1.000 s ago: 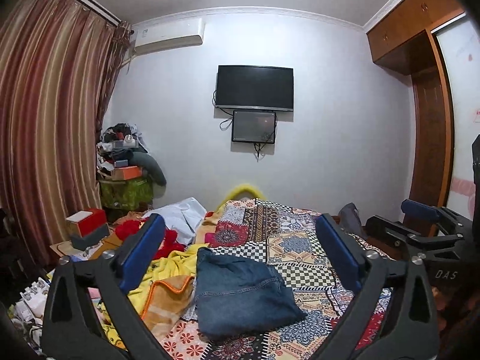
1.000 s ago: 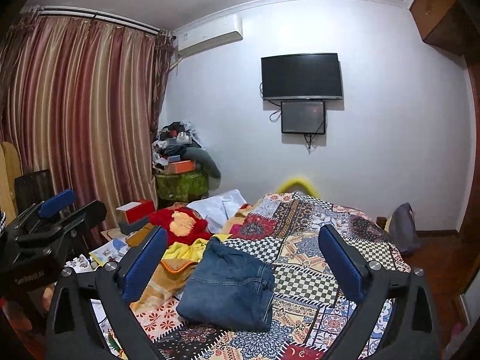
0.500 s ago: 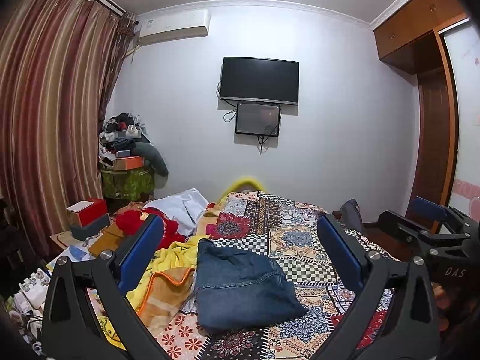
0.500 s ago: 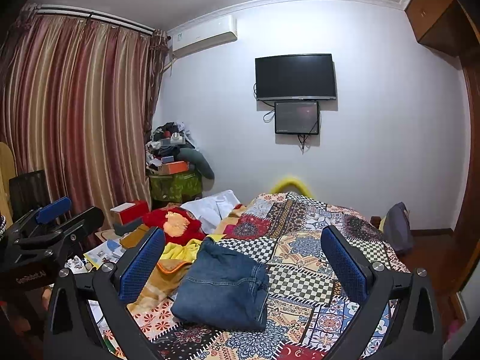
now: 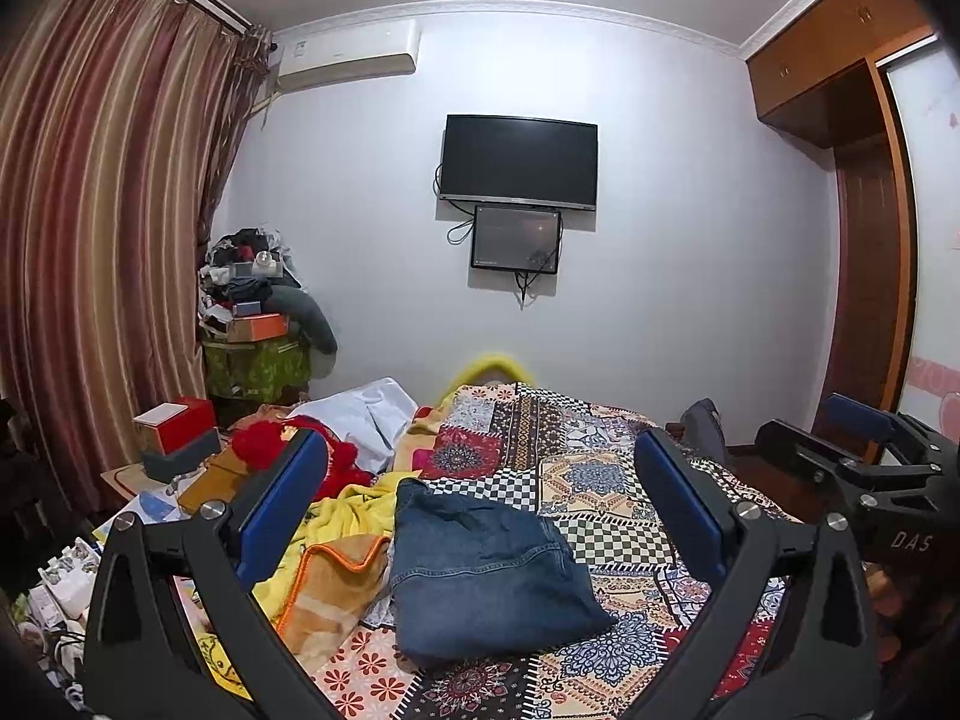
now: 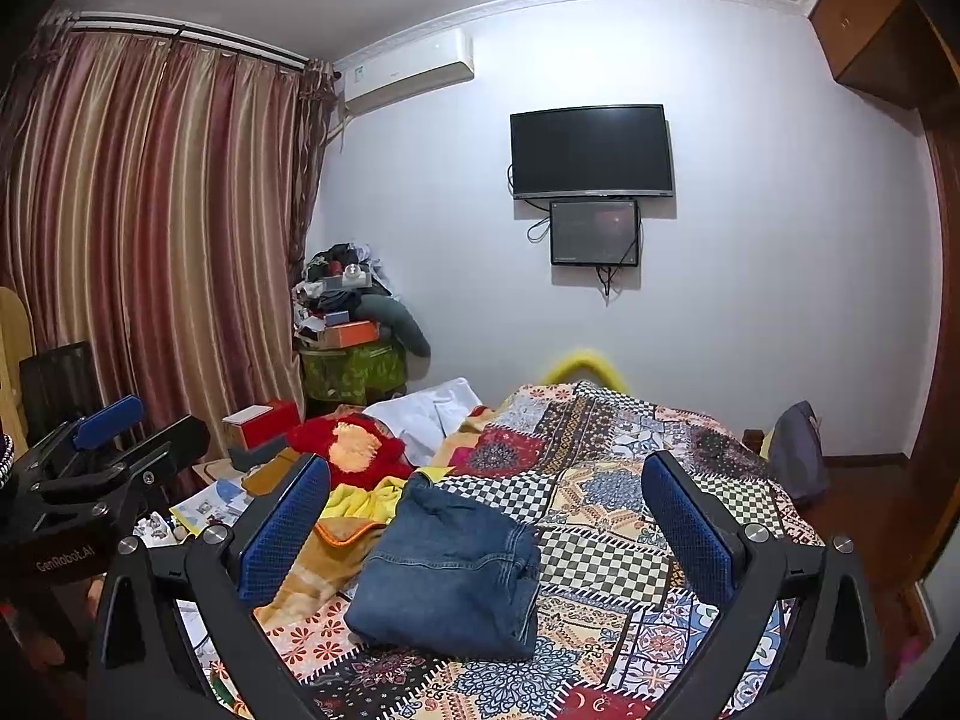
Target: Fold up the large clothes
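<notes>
Currently you hold the left gripper [image 5: 480, 510] above the near end of the bed, its two blue-padded fingers [image 5: 282, 504] spread wide apart with nothing between them. You hold the right gripper [image 6: 486, 522] in the same attitude: fingers [image 6: 690, 528] wide apart, nothing gripped. Neither gripper touches any cloth.

The folded jeans [image 5: 480, 570] lie on the patchwork bedspread [image 5: 600, 474], near the left side of the bed. In both wrist views the denim bundle appears between the fingers, lower in frame and beyond the pads. It is a compact, roughly rectangular stack with stitched seams visible on the upper layer [image 6: 450, 570].

Just beside the jeans, on their left, lies a yellow and orange towel [image 5: 336, 564], crumpled and touching the denim edge. Behind it sits a red garment [image 6: 348, 450], and behind that a white cloth [image 6: 432, 414].

From the left wrist view, the right gripper's body [image 5: 870, 474] shows at the right edge. From the right wrist view, the left gripper's body [image 6: 90, 480] shows at the left edge. The two are well apart, one on each side of the jeans.

On the far wall hangs a television [image 6: 591, 150] with a smaller screen [image 6: 594, 234] directly below it. A striped curtain [image 6: 150, 228] covers the left wall.
</notes>
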A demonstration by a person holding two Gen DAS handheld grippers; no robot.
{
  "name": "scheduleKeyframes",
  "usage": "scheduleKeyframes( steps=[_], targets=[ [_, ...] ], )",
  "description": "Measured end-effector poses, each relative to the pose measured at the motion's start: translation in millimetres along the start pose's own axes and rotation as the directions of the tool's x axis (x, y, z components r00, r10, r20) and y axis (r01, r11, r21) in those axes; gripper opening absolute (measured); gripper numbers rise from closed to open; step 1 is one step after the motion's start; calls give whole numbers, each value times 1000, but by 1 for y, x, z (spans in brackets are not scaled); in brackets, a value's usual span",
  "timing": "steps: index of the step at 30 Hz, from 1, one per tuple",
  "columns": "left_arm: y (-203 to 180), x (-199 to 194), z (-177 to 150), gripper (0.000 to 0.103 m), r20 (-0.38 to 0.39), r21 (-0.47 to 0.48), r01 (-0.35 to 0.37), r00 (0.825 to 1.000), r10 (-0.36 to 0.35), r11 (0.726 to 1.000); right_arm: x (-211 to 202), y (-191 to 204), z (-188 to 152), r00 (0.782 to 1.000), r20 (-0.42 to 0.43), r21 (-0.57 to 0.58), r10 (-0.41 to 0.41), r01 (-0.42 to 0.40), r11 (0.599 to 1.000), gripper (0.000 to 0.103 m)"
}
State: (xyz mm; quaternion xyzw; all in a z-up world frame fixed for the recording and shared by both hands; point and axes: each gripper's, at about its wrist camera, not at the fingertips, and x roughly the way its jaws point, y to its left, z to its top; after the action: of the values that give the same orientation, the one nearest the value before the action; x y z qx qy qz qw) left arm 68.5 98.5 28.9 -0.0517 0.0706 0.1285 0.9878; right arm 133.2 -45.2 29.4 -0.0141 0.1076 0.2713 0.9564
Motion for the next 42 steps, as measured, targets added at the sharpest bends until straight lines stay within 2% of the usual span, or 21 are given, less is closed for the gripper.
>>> scheduleKeyframes(
  steps=[24, 42],
  targets=[
    [0, 1, 2, 103, 9, 0, 13, 1000, -13, 1000, -1, 1, 3, 1000, 6, 3, 1, -1, 1000, 103],
    [-10, -1, -1, 103, 5, 0, 51, 999, -51, 999, -2, 2, 5, 1000, 10, 5, -2, 2, 1000, 103]
  ],
)
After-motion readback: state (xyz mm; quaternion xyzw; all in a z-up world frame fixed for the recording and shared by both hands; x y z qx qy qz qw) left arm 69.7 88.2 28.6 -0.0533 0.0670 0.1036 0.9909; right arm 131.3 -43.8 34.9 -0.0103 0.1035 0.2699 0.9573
